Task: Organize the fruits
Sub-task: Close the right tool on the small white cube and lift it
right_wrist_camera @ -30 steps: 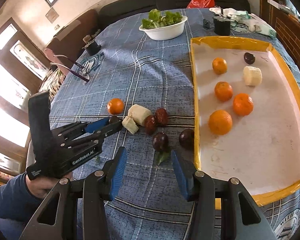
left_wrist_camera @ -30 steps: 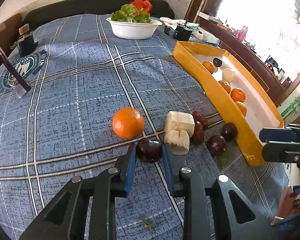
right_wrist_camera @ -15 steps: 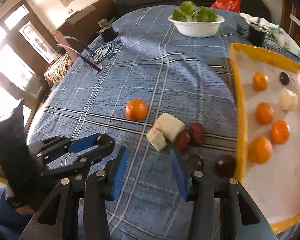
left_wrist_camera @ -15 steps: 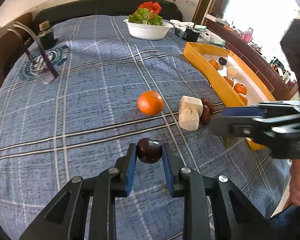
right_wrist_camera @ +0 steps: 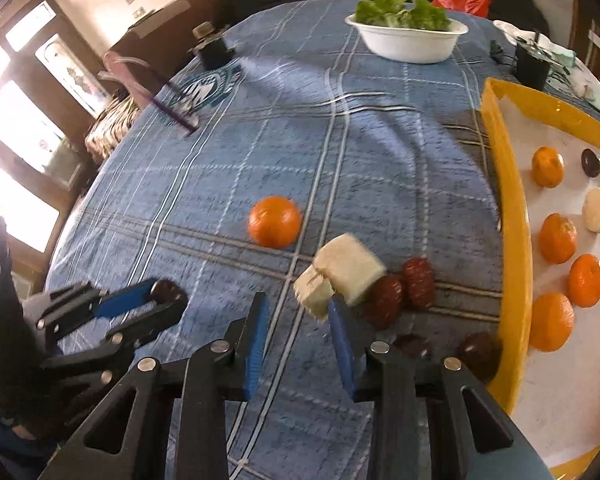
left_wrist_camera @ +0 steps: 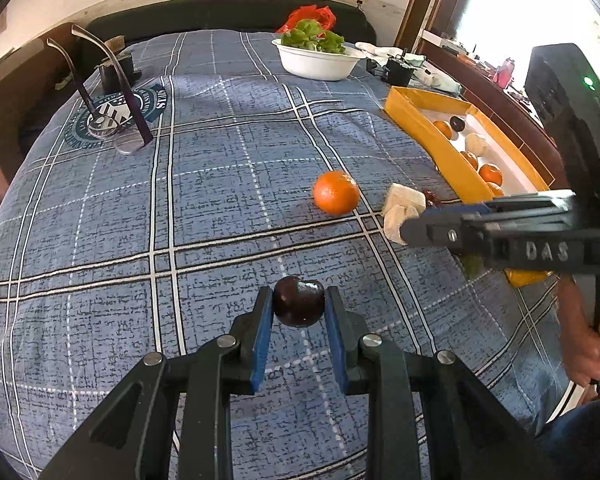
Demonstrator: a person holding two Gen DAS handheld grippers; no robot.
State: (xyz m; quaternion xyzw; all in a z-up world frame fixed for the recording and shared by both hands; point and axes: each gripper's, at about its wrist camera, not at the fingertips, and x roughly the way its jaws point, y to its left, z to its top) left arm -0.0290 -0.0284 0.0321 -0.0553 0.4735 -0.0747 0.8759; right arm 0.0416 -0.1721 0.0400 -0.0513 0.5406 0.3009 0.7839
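Note:
My left gripper [left_wrist_camera: 299,308] is shut on a dark plum [left_wrist_camera: 299,301], held above the blue plaid cloth and away from the fruit pile. The right wrist view shows the same plum [right_wrist_camera: 166,291] at the lower left. My right gripper [right_wrist_camera: 298,316] hangs low over the pile with its jaws closing. A small white chunk [right_wrist_camera: 314,290] sits by its right fingertip, and the left pad is clear of it. A larger white chunk [right_wrist_camera: 350,268], two red dates [right_wrist_camera: 418,282], two dark plums [right_wrist_camera: 478,350] and an orange [right_wrist_camera: 275,222] lie loose. The yellow tray [right_wrist_camera: 508,208] holds several oranges, a white piece and a plum.
A white bowl of greens [left_wrist_camera: 318,62] stands at the far side with a red bag behind it. Eyeglasses [left_wrist_camera: 116,120] lie at the far left on a round emblem. A small black box [left_wrist_camera: 398,72] sits near the tray's far corner. A person's hand [left_wrist_camera: 580,344] grips the right handle.
My left gripper has pulled back from the pile with the plum in it. My right gripper has swung left from beside the tray to the white chunks, sunk lower, and its jaws have narrowed.

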